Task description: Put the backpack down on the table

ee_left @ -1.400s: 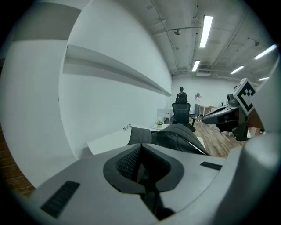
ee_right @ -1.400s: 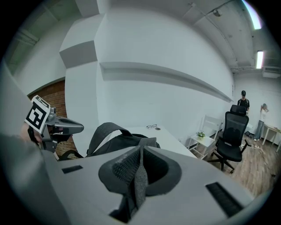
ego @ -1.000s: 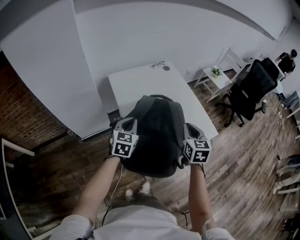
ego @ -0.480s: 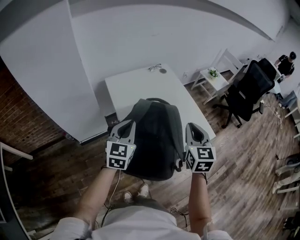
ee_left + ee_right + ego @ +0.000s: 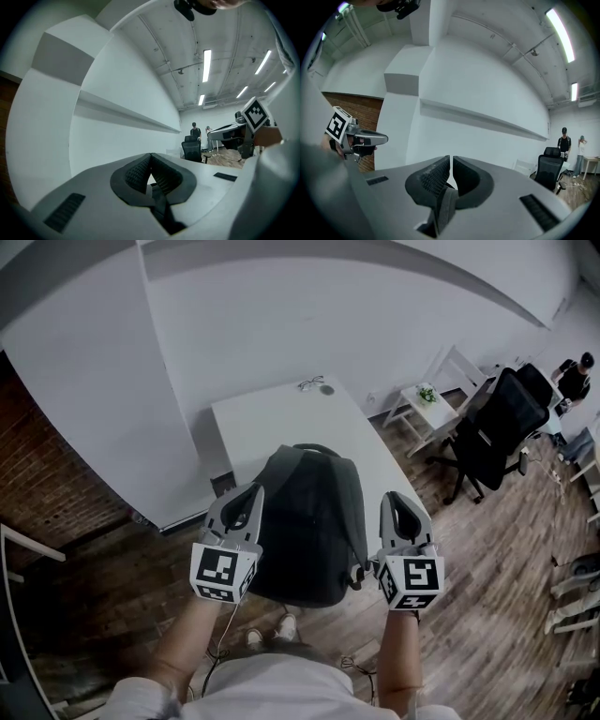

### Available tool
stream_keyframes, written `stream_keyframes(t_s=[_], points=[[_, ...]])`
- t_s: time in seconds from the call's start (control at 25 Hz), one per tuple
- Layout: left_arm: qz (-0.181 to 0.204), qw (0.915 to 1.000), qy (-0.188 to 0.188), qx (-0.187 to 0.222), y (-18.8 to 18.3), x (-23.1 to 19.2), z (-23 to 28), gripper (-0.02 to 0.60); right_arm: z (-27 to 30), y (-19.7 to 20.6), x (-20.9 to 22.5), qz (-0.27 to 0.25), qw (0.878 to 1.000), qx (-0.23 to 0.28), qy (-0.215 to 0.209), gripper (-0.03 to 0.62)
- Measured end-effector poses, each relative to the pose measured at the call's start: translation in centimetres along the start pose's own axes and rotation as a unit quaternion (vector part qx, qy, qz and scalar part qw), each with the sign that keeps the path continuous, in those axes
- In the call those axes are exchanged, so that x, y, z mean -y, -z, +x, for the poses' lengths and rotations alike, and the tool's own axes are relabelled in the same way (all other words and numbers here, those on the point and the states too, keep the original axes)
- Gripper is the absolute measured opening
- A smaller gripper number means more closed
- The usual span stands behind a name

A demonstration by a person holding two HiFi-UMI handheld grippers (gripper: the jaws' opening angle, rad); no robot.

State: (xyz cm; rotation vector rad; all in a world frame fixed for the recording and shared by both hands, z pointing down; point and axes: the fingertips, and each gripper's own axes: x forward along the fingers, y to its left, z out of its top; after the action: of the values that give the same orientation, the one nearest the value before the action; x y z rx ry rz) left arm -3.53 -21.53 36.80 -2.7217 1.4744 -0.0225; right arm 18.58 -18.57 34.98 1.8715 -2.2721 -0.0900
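1 backpack (image 5: 309, 521) is hanging between 2 grippers, its top over the near end of the 1 table (image 5: 272, 418) and its bottom overhanging the floor short of that end. its long axis is seemingly running along the table's length. the left gripper (image 5: 249, 493) is clamping shut on the left strap (image 5: 161, 211) and the right gripper (image 5: 392, 499) on the right strap (image 5: 443, 206), both flanking the backpack evenly.

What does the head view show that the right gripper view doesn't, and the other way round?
Only the head view: the whole dark backpack held up, the white table beyond it, and the person's forearms. Only the right gripper view: the right tongs shut on a dark strap, and the ceiling light strips. Both: the left tongs, the black office chair and the brick wall.
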Motion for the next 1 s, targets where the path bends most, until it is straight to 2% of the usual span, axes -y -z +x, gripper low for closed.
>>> stream_keyframes(t_s=[0.28,0.52,0.64,1.0], points=[[0.008,0.9990,-0.011,0.042,-4.0,0.7,-3.9,0.017,-2.9,-2.2,0.0,-0.017,1.000,0.026,0.005,0.051],[0.003,0.9974,-0.025,0.067,-5.8,0.3,-7.3,0.017,-5.8,-3.5,0.0,-0.011,0.998,0.055,0.008,0.051],[0.020,0.9967,-0.038,0.069,-5.9,0.1,-8.4,0.017,-6.9,-3.5,0.3,-0.004,0.998,0.058,0.017,0.051],[0.015,0.9969,-0.041,0.065,-5.2,0.3,-9.7,0.017,-8.1,-3.8,0.1,-0.007,0.997,0.070,0.022,0.046]])
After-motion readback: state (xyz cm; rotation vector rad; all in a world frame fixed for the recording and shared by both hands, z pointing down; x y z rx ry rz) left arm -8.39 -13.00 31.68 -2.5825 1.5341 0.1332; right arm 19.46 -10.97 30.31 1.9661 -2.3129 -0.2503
